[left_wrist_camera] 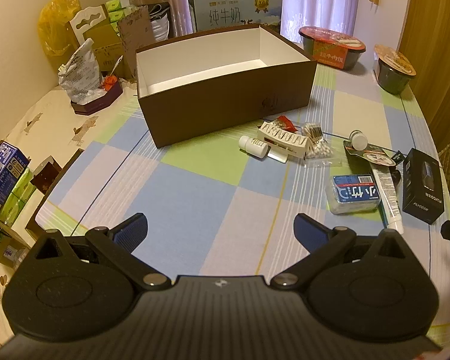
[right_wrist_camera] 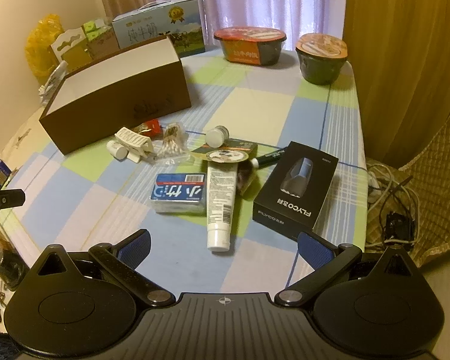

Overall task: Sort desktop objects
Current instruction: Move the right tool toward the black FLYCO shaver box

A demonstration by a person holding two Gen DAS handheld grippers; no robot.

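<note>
- Hovering over the desk's near edge, left gripper [left_wrist_camera: 220, 231] and right gripper [right_wrist_camera: 223, 247] both have jaws spread wide w/ nothing between them, prob. ready for a first pick.
- Brown box [left_wrist_camera: 222, 102] sits open-topped toward the far-left part of the desk [right_wrist_camera: 255, 105], white inside looks bare; likely the drop spot.
- Loose items lie scattered right of the box, near the right edge: small white bottle [left_wrist_camera: 253, 147], white clip [left_wrist_camera: 283, 141], cotton swabs [left_wrist_camera: 316, 147].
- Closest to right gripper: white tube [right_wrist_camera: 220, 201], lying flat, cap toward the near edge, touching the blue floss pack [right_wrist_camera: 180, 196]; black FLYCO box [right_wrist_camera: 297, 190] just beside.
- Instant-food bowls [right_wrist_camera: 250, 45] at the far edge, apart from the clutter.
</note>
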